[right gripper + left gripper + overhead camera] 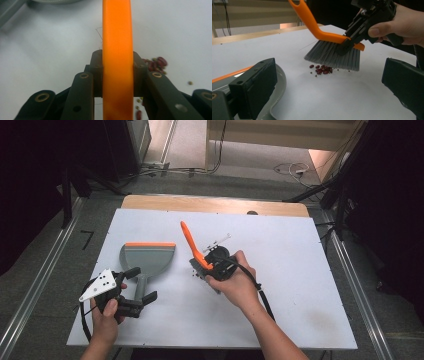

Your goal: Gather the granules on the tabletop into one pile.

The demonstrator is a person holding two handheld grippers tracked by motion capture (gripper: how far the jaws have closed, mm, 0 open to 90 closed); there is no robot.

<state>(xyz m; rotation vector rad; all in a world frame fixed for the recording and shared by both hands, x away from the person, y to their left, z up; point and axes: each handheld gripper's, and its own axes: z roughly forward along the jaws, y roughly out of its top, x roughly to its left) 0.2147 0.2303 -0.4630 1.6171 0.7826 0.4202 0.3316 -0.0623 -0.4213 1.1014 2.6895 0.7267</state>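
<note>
A grey dustpan (pixel 147 254) with an orange front lip lies on the white board (pixel 300 270), left of middle. My left gripper (pixel 140 285) stands open, one jaw on each side of the dustpan's handle. In the left gripper view the left gripper (pixel 332 82) has its jaws wide apart, with the pan's rim (pixel 278 85) under one of them. My right gripper (pixel 205 265) is shut on an orange hand brush (pixel 192 245), held tilted with its grey bristles (pixel 334 56) down. Small dark red beans (pixel 322 69) lie just beneath the bristles. In the right gripper view the pads clamp the orange brush back (pixel 117 37), with the beans (pixel 156 63) beside it.
The board rests on a wooden table whose far edge (pixel 215 204) shows beyond it. Metal rails (pixel 35 285) run along both sides on the floor. Cables (pixel 290 169) lie on the floor behind the table.
</note>
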